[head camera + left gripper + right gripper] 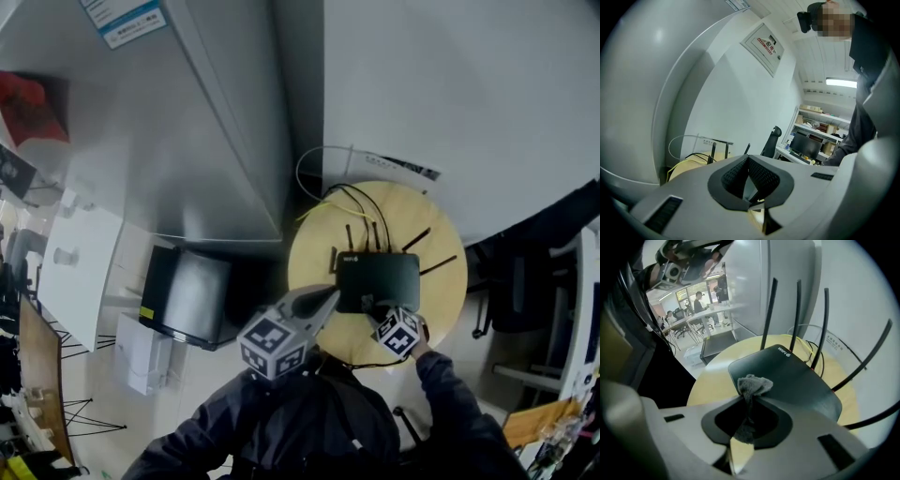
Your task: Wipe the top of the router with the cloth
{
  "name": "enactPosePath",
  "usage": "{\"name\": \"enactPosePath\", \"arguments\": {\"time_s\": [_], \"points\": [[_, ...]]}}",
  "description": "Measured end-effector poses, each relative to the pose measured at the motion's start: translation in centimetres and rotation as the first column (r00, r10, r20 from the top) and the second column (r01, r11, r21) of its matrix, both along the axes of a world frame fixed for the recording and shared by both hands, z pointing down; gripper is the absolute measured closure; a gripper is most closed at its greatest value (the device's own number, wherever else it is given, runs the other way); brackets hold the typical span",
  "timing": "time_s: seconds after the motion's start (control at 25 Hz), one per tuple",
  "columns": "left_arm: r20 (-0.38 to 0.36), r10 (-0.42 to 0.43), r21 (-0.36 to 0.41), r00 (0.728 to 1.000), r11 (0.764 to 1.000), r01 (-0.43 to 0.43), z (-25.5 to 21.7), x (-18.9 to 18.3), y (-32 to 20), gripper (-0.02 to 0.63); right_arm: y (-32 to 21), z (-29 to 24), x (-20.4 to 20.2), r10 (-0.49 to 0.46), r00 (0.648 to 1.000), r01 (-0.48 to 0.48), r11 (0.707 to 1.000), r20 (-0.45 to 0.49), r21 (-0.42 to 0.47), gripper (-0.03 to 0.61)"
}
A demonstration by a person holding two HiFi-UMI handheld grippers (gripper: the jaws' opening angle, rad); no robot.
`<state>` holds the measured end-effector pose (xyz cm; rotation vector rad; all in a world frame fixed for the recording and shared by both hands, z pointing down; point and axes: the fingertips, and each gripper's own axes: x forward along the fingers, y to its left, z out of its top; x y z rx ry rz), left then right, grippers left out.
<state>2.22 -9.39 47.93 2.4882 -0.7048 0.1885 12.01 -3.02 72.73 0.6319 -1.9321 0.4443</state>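
Observation:
A black router (378,280) with several upright antennas lies on a small round wooden table (441,239). My right gripper (377,306) is at the router's near edge, shut on a grey cloth (753,384) whose bunched end sticks out over the router's top (792,376). My left gripper (330,296) hovers at the table's left near edge, just left of the router. Its jaws are together with nothing between them, and router antennas (713,152) show beyond its closed tips (746,158).
White and yellow cables (323,192) loop off the table's far side by a grey wall. A black box (186,295) stands on the floor to the left. An office chair (771,141) and shelves (820,136) lie beyond the table.

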Motion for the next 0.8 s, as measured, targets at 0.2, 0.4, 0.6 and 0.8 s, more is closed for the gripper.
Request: {"name": "enactPosePath", "arguments": {"time_s": [0.2, 0.4, 0.6, 0.8], "points": [[0.003, -0.008, 0.001, 1.000, 1.000, 0.008, -0.2, -0.3, 0.2, 0.613, -3.2, -0.8, 2.0, 0.082, 0.996, -0.082, 0.996, 0.038, 0.021, 0.508], [0.012, -0.035, -0.005, 0.999, 0.999, 0.035, -0.1, -1.3, -0.1, 0.614, -8.7, -1.3, 4.9, 0.120, 0.992, -0.118, 0.990, -0.025, 0.082, 0.508], [0.017, -0.057, 0.009, 0.998, 0.998, 0.056, 0.1, -2.1, -0.5, 0.613, -12.4, -0.9, 6.3, 0.138, 0.989, -0.130, 0.984, -0.060, 0.118, 0.508], [0.037, -0.063, 0.002, 0.997, 0.998, 0.063, 0.6, -2.9, -0.6, 0.614, -13.7, 0.2, 6.6, 0.131, 0.987, -0.119, 0.985, -0.091, 0.122, 0.508]]}}
